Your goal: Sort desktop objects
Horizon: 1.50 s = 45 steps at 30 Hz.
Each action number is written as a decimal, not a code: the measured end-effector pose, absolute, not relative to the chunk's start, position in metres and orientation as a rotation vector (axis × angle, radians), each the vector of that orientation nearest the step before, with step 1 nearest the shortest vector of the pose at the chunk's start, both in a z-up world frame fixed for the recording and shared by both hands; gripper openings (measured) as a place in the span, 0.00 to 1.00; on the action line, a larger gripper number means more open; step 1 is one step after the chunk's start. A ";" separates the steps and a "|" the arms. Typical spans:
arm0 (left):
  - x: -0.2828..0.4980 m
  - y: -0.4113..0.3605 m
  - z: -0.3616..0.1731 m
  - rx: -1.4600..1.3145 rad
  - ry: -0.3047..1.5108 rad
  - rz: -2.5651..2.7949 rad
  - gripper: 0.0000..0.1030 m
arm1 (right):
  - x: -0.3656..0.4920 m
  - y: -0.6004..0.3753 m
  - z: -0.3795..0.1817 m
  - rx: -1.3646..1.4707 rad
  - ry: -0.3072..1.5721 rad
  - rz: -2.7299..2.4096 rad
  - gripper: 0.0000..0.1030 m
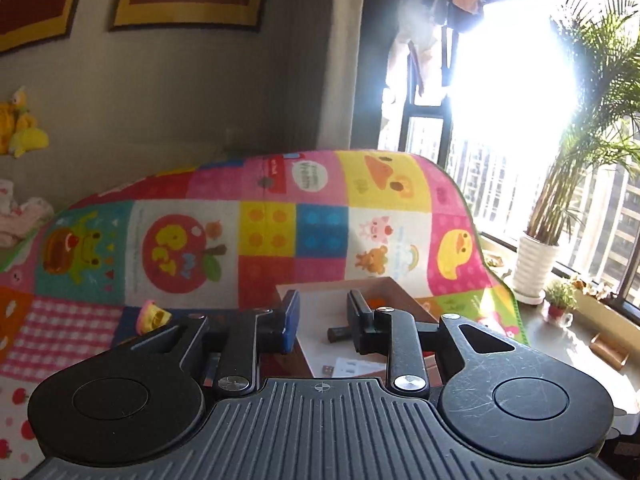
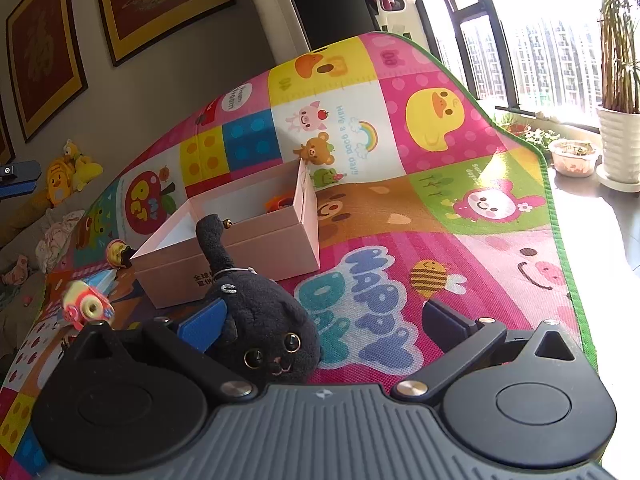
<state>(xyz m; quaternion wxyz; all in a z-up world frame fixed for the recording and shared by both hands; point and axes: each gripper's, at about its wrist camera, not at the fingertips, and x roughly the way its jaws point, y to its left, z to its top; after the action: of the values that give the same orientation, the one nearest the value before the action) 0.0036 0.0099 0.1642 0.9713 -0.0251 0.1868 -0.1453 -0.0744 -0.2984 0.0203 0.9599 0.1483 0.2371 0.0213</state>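
Note:
A pink-brown cardboard box [image 2: 280,240] stands open on the colourful play mat [image 2: 460,216], with an orange item [image 2: 280,202] inside. A black plush cat [image 2: 260,320] lies between the wide-open jaws of my right gripper [image 2: 320,320], against the blue left pad [image 2: 204,322]. My left gripper [image 1: 322,320] hovers over the same box [image 1: 404,292], jaws apart and empty. A small black item [image 1: 338,335] and a white card [image 1: 352,366] lie in the box.
A yellow-pink toy [image 1: 154,316] lies on the mat left of the box. A striped toy [image 2: 86,304] and a small figure [image 2: 118,254] lie left of the box. Potted plants [image 2: 618,148] stand on the sill to the right. Plush toys [image 2: 64,176] sit by the wall.

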 end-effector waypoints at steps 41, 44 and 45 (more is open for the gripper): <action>-0.026 0.044 0.167 0.030 0.319 -0.166 0.29 | -0.075 -0.294 0.020 0.307 0.476 0.036 1.00; -0.031 0.040 0.170 0.013 0.304 -0.209 0.29 | -0.076 -0.294 0.020 0.308 0.476 0.037 1.00; -0.033 0.039 0.172 -0.007 0.302 -0.239 0.29 | -0.076 -0.294 0.020 0.307 0.475 0.037 1.00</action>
<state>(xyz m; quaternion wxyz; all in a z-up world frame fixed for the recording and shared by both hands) -0.0330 0.0388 0.1715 0.9815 -0.0037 0.1500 -0.1186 -0.0758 -0.2935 0.0197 0.9600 0.1515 0.2346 0.0182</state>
